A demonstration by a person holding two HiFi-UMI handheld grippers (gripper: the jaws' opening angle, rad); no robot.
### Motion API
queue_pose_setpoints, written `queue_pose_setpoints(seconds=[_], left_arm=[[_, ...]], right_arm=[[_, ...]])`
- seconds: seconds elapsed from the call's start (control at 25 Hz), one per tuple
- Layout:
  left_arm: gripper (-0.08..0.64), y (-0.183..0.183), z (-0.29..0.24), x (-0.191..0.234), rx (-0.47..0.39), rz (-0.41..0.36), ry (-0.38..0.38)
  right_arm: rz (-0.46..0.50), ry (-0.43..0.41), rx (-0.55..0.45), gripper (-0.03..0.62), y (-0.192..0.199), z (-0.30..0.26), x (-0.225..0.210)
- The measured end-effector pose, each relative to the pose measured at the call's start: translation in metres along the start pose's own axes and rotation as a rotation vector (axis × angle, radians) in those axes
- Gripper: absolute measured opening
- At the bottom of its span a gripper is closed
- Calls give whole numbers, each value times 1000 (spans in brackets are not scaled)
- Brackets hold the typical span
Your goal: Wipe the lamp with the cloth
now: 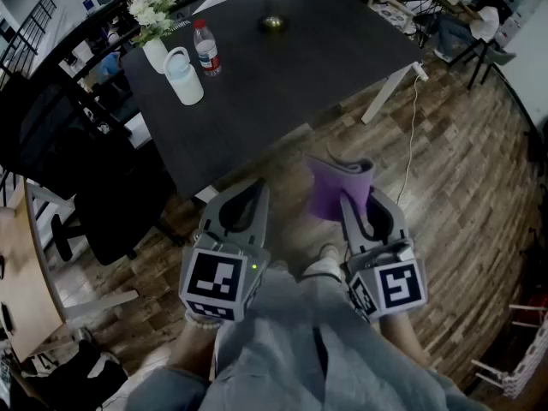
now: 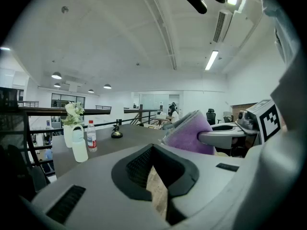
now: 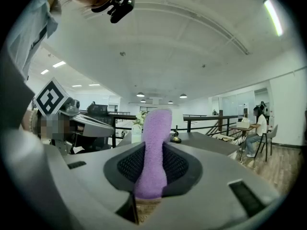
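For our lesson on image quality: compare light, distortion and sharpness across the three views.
Head view: dim, the dark table loses detail, the lamp is cut off at the top edge, the floor curves at the sides. Left gripper view: fisheye circle with black corners, the ceiling strip light blown out. Right gripper view: same fisheye, the purple cloth in the jaws evenly lit, texture clear.

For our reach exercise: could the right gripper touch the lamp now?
Probably not yet: the right gripper holds the cloth over the floor, and the lamp stands across the table, far side.
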State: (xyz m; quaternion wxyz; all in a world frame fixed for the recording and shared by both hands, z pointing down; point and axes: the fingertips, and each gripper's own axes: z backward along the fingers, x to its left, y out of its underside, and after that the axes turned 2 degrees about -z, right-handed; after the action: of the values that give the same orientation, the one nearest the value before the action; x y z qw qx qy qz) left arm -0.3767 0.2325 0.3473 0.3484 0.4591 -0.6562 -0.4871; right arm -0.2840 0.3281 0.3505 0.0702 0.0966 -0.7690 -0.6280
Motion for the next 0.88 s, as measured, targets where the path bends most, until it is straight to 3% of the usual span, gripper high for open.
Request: queue_pose_setpoints(seconds=[0.4,0.88], left_arm=[[9,0,3,4,-6,37,8],[9,-1,5,10,-27,16,23]], right_arm=[[8,22,1,91,-2,-3,4],[3,57,-14,94,-7,-2,2]])
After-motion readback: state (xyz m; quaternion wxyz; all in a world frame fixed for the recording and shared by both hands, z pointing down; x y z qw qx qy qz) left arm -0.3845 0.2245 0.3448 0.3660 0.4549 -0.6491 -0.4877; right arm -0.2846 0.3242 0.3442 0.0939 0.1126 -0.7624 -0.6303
